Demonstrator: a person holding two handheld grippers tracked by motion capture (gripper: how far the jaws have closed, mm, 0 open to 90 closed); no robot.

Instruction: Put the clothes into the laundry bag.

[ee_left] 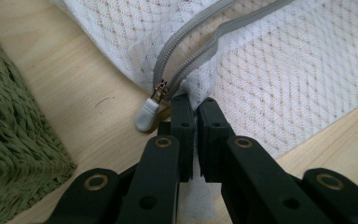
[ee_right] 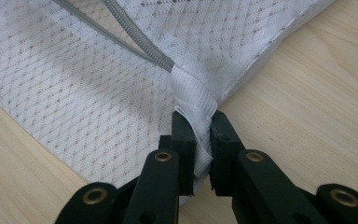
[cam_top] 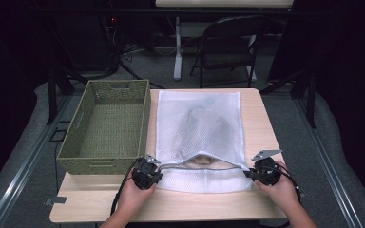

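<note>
Pale wooden table (cam_top: 261,118), white mesh zippered laundry bag (cam_top: 199,123) stretched flat.
You had left gripper (ee_left: 195,105) and right gripper (ee_right: 200,122) clamped on its corners; thin mesh could've slipped under tension.

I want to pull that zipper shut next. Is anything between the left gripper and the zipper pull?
Nothing visible. The left gripper is shut on the mesh bag edge, with the grey zipper pull lying free on the table right beside its jaws.
</note>
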